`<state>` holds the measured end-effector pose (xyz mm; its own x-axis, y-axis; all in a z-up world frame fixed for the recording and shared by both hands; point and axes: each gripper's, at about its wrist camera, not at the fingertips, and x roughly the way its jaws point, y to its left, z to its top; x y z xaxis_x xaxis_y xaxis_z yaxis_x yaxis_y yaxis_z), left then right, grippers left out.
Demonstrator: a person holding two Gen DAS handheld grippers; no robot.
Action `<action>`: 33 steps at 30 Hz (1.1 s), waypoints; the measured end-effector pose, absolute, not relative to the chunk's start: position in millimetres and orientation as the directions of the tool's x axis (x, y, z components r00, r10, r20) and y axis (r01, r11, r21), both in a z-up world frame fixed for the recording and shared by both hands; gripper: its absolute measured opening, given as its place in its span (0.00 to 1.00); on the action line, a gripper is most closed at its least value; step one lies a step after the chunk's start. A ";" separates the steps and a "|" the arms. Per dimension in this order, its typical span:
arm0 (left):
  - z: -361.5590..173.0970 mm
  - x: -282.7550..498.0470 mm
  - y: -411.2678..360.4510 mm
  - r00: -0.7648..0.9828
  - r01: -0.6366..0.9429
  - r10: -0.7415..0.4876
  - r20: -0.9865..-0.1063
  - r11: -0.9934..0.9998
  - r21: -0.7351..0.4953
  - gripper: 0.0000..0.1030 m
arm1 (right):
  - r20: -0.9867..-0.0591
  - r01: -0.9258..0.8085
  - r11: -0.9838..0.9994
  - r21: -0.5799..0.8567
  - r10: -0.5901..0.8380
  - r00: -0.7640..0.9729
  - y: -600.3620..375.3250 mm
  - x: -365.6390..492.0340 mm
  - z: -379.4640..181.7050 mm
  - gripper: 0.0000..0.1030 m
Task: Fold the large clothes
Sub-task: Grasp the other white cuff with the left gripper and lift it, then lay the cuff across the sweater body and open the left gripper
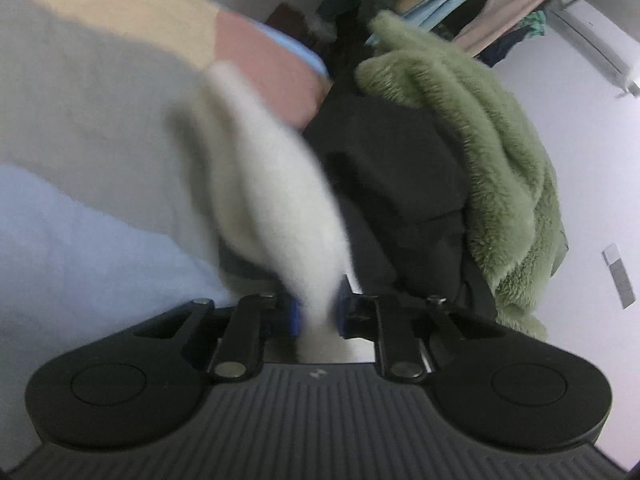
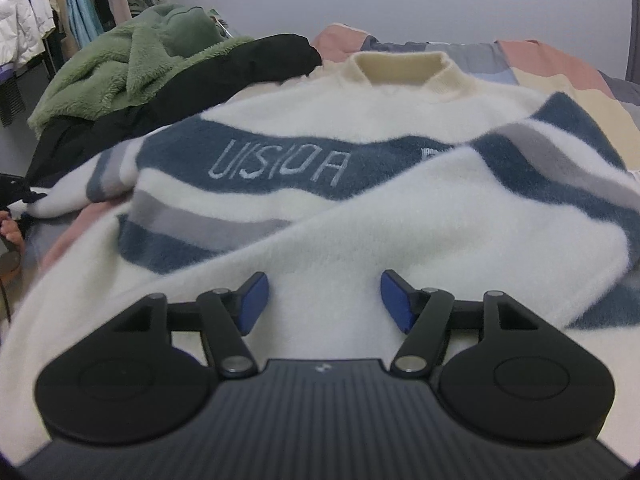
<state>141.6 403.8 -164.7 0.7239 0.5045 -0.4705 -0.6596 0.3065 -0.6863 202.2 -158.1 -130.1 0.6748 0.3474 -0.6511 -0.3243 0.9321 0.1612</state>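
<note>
Left tool (image 1: 319, 312) pinches the sweater's (image 2: 360, 216) sleeve; right tool (image 2: 325, 300) gapes just above it.

The left wrist camera sits close behind its own fingers, tilted sideways, facing the green fleece garment (image 1: 480, 152) and black garment (image 1: 392, 184) heaped nearby (much of the frame is motion-blurred). The right wrist camera looks low and level across the sweater (image 2: 340, 184) toward the wall, sharing that same green fleece garment (image 2: 120, 68) and black garment (image 2: 240, 64).
</note>
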 end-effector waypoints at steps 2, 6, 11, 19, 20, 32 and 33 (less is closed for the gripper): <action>-152.2 146.5 391.1 0.718 -0.668 0.544 -0.433 0.365 -0.649 0.16 | -0.650 -0.328 0.932 0.154 0.345 0.677 -157.6 201.5 -129.5 0.63; -120.4 144.9 366.3 0.735 -0.651 0.590 -0.334 0.478 -0.589 0.16 | -0.652 -0.332 0.935 0.128 0.331 0.682 -155.4 198.9 -126.6 0.63; -71.1 141.1 326.2 0.778 -0.615 0.592 -0.213 0.645 -0.453 0.16 | -0.651 -0.332 0.935 0.127 0.332 0.683 -157.0 196.1 -122.4 0.63; 18.6 132.2 228.3 0.882 -0.467 0.468 -0.056 0.853 -0.233 0.15 | -0.619 -0.288 0.943 0.165 0.326 0.715 -177.7 185.3 -107.3 0.63; 27.7 133.6 214.0 0.894 -0.445 0.447 -0.040 0.872 -0.201 0.15 | -0.613 -0.280 0.945 0.171 0.325 0.720 -181.6 184.1 -105.2 0.63; -11.2 141.3 1.9 0.986 -0.043 0.055 -0.156 0.996 0.078 0.15 | -0.548 -0.173 0.921 0.348 0.350 0.760 -234.0 165.1 -81.8 0.63; -23.6 143.4 -9.9 0.980 -0.013 0.027 -0.198 0.997 0.071 0.15 | -0.541 -0.166 0.917 0.364 0.353 0.763 -239.5 163.2 -81.3 0.63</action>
<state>143.4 -9.9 -23.6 0.9798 0.0270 -0.1980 -0.0130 0.9974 0.0713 163.2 -239.5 -81.3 0.7635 0.3528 -0.5410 -0.1658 0.9166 0.3638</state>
